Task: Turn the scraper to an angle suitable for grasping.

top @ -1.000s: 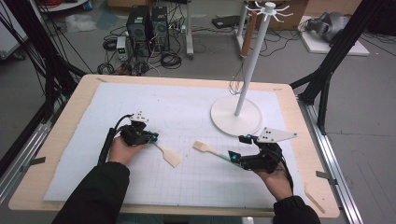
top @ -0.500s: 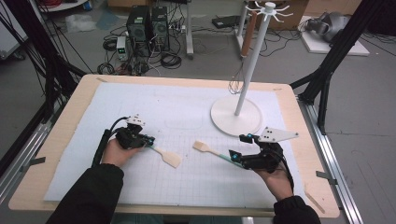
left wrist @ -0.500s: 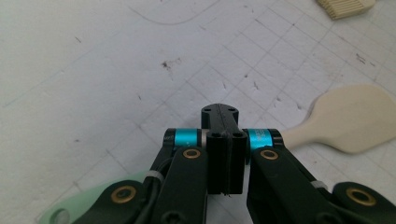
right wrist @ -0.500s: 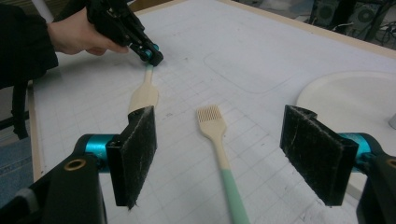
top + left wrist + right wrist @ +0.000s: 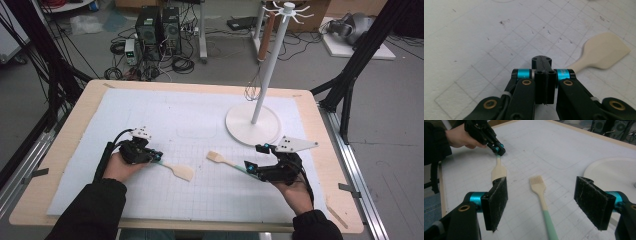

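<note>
On the desk [image 5: 75,125], covered by a white gridded mat [image 5: 165,115], two utensils lay near the person's side. The left gripper [image 5: 156,157] had its jaws shut tight on the green handle of a spatula [image 5: 176,170], whose pale blade lay flat on the mat, pointing toward the middle of the desk; in the left gripper view the blade [image 5: 602,53] showed just beyond the closed jaws, to their right. The right gripper [image 5: 248,167] held its jaws wide apart, gripping nothing. Between them lay the green handle of a brush [image 5: 541,195], which rested flat on the mat with its pale bristle end pointing away from the gripper, and the pads stood clear of it on either side. The two utensils lay apart, the brush head near the middle of the mat. A white stand [image 5: 252,125] with a round base and an upright pole stood behind the right gripper.
</note>
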Tool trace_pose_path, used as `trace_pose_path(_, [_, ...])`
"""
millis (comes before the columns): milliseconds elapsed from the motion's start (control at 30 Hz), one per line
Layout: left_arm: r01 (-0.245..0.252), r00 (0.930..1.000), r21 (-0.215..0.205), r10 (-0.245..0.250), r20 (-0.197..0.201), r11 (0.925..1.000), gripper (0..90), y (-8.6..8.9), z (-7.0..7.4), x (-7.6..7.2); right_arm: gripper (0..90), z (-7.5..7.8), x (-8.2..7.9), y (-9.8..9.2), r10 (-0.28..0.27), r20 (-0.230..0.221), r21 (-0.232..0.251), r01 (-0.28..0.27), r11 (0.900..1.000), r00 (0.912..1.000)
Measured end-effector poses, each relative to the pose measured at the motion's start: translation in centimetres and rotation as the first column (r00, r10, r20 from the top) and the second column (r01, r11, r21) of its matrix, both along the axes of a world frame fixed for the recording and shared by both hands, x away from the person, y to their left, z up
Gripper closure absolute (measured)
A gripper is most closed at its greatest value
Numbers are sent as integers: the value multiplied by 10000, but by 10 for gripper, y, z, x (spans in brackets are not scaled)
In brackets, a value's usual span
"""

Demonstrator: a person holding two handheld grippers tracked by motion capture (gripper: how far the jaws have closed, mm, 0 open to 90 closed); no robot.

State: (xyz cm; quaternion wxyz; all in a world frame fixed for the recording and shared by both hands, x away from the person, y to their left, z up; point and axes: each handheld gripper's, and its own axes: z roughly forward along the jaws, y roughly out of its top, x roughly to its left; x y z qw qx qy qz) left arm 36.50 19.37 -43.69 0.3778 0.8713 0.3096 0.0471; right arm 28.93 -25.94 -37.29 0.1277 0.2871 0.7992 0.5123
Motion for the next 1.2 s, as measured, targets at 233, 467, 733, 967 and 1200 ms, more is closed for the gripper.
trace_pose_path(233, [160,9999,-43,-160,-30,9999,895,2,0,-5,260,0,0,0,16,-23,-18,-16,10000,10000])
trace_pose_path(467, [371,9993,-54,-372,-78,9993,895,4,0,-9,260,-1,0,1,48,-86,-49,-48,10000,10000])
trace_pose_path(733, [537,9985,-97,-538,-139,9985,895,6,0,-14,260,-1,1,2,38,-46,-67,-38,10000,10000])
trace_pose_path(967, [654,9977,-79,-656,-148,9978,895,7,0,-15,260,-2,1,2,38,-52,-76,-39,10000,10000])
trace_pose_path(1200, [739,9971,-67,-741,-190,9972,895,8,0,-17,260,-2,1,2,57,-109,-94,-58,9999,9999])
